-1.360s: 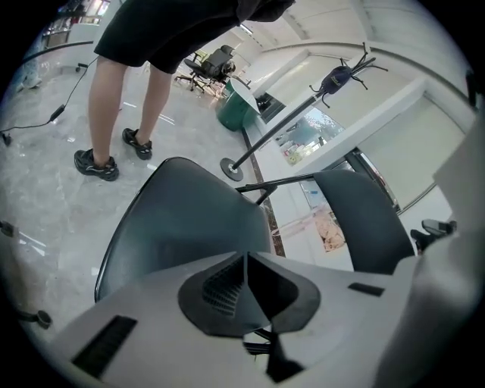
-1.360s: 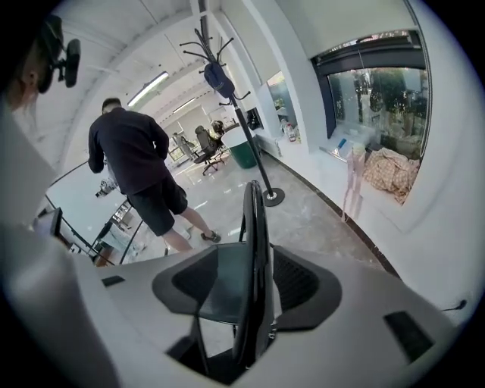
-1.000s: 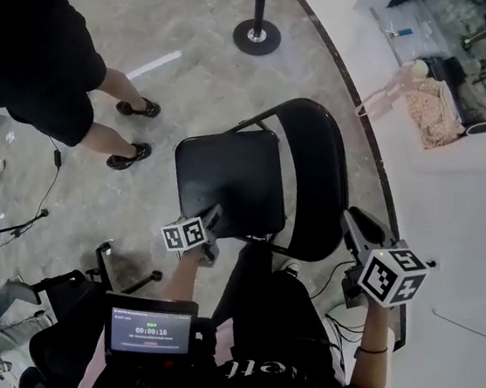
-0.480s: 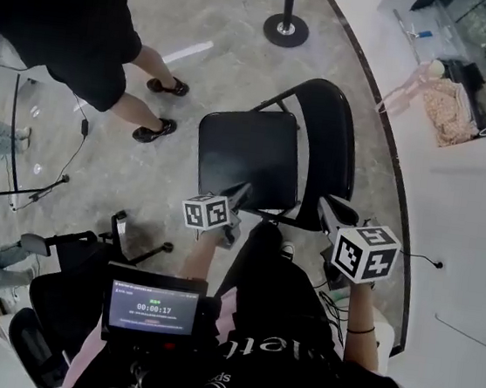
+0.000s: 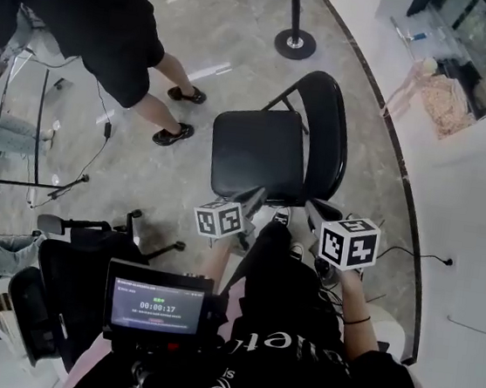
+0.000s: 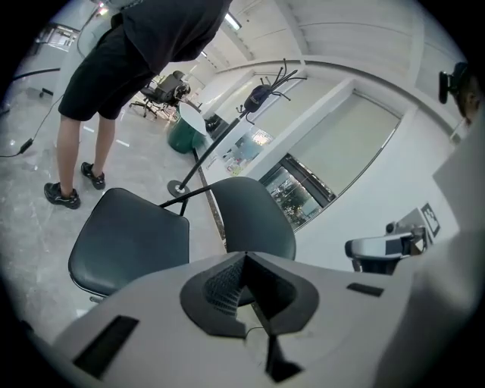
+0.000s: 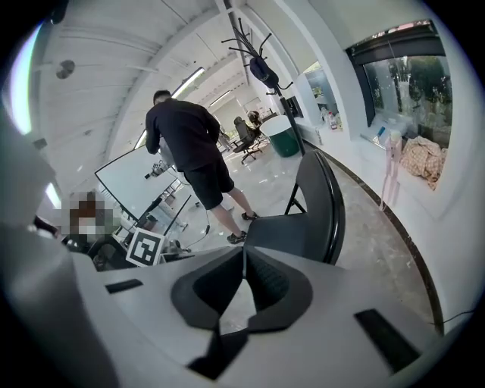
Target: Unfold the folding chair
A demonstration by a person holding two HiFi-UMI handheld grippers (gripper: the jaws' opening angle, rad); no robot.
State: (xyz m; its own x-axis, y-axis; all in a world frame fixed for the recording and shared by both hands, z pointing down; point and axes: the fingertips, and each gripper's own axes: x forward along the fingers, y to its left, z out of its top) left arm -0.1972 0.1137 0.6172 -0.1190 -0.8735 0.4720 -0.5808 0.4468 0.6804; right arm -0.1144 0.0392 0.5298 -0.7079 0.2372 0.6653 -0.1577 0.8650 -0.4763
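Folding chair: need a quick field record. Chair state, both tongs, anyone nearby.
chair: folding chair unfolded, seat level, backrest up
left tongs: shut, nothing between them, not on the chair
right tongs: shut, nothing between them, not on the chair
bystander: person in black standing on the far left side of the chair
other: stanchion post beyond the chair
task: unfolding looks done

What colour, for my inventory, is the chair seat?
Black. The seat shows best in the head view.
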